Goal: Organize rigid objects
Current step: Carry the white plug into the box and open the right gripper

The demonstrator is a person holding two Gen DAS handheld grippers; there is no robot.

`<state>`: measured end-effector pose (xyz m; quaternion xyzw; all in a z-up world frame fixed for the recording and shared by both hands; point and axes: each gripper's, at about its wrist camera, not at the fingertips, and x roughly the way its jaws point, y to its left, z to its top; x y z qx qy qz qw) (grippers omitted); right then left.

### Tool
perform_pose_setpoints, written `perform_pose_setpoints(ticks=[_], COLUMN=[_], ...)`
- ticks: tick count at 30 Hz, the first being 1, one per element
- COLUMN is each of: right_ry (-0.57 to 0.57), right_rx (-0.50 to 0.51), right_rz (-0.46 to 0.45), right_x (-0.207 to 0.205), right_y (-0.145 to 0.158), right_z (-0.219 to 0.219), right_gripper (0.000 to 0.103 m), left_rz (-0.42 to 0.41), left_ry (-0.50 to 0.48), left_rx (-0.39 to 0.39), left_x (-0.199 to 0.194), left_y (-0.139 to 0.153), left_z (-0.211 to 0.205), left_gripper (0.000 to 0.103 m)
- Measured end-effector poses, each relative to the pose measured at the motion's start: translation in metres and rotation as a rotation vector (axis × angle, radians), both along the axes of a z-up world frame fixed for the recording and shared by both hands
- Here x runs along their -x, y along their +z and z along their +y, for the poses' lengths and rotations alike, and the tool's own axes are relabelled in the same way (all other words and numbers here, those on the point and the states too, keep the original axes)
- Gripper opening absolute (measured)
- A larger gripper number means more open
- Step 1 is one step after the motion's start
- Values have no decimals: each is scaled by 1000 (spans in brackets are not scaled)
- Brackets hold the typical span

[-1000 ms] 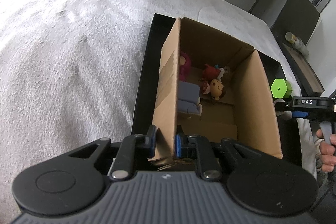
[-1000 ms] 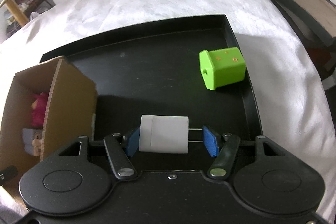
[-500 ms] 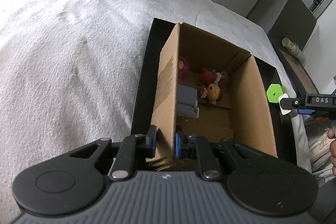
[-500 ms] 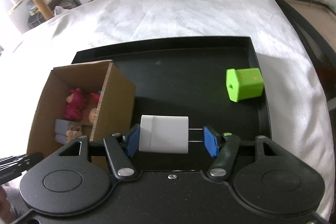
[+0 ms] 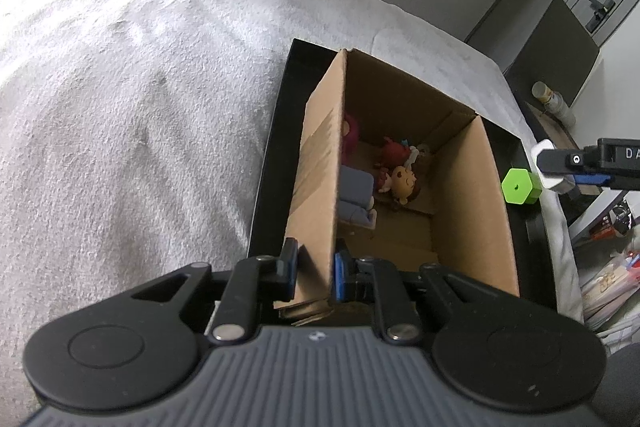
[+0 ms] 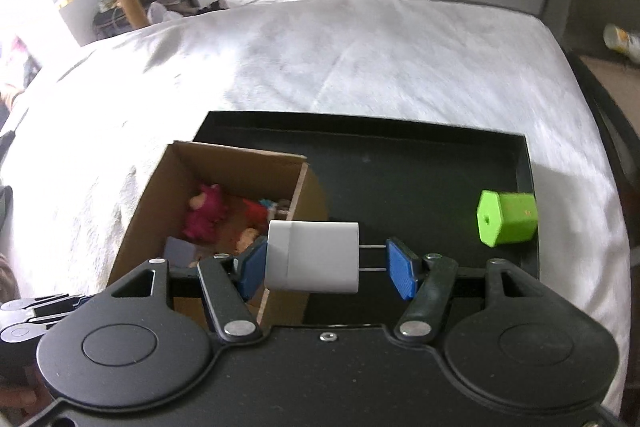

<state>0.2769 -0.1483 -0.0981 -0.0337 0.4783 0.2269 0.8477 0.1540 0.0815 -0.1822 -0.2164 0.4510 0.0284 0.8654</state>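
The right gripper (image 6: 326, 265) holds a white charger (image 6: 312, 257) endwise, one blue pad on its body and the other on the tips of its two prongs, jaws fairly wide; the charger hangs just above the box (image 6: 224, 167), over the wall that faces the tray's middle. The left gripper (image 5: 314, 267) is closed narrowly on the box's near left wall, steadying it; the box stands at the left end of the black tray (image 6: 400, 147), with small figures (image 5: 400, 179) and a grey block (image 5: 354, 187) on its floor. A green block (image 6: 506, 219) lies by the tray's right edge, still to be packed.

Risks, as I judge them: a grip through thin prongs is weak, so the charger could pivot or slip if it brushes the cardboard; released where it hangs, it could strike the wall's top edge and fall outside onto the tray; a knock on the wall could tilt the light box, since only one wall is pinched.

Against the earlier frames: a second ago the charger hung low over bare tray, right of the box; it has since risen and travelled left to the box wall, so the green block sits farther to the right in the wrist view; the left grip on the wall is unchanged.
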Motion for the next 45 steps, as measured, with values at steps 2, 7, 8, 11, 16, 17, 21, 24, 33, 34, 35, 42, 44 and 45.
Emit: perform_pose_setpoints(ticks=[2,7,8,11,16,17,21,24,33,34,35,42,44,45], right_ry=[17,55,61,73,84,87,97,93,3,-8,-16,-35,-45,-50], right_rx=[-1,-7,-9,-10,-13,-15,-15,-22,-16,-13,-11,-27,-44,-51], right_rz=[-3,4,6,11,30,34,57,87,137,136,132,80,66,62], right_x=[3,8,8,11,16,16,20,21,21,20,20,21,21,20], right_y=[3,6,6,4,-1,-3,-12,-19,-43,-45,-46,-27,-19,-15], right_z=[8,30,35,45,58,61,72,81,90,90,90,75,65,60], right_gripper=[61,61,61,61,61,61,61,61,62,63,63,66,66,66], left_rz=[0,-5,-6,-7,-8,-9,-9,-8,-7,-7,-7,-9,-9,-9], left_ry=[2,-1,-2,-2,-2,-2,-1,-1,1,1,0,-2,-3,-4], left_rx=[10,16,18,21,16,16,19,20,31,32,33,39,38,38], left_x=[0,1,1,1,1,1,1,1,2,2,2,2,2,2], left_y=[-1,-1,-1,-2,-2,-2,-2,-2,-3,-3,-3,-4,-4,-4], left_z=[2,3,3,4,3,3,4,4,6,6,6,7,7,7], left_gripper=[17,17,17,17,17,17,17,17,17,17,17,17,17,17])
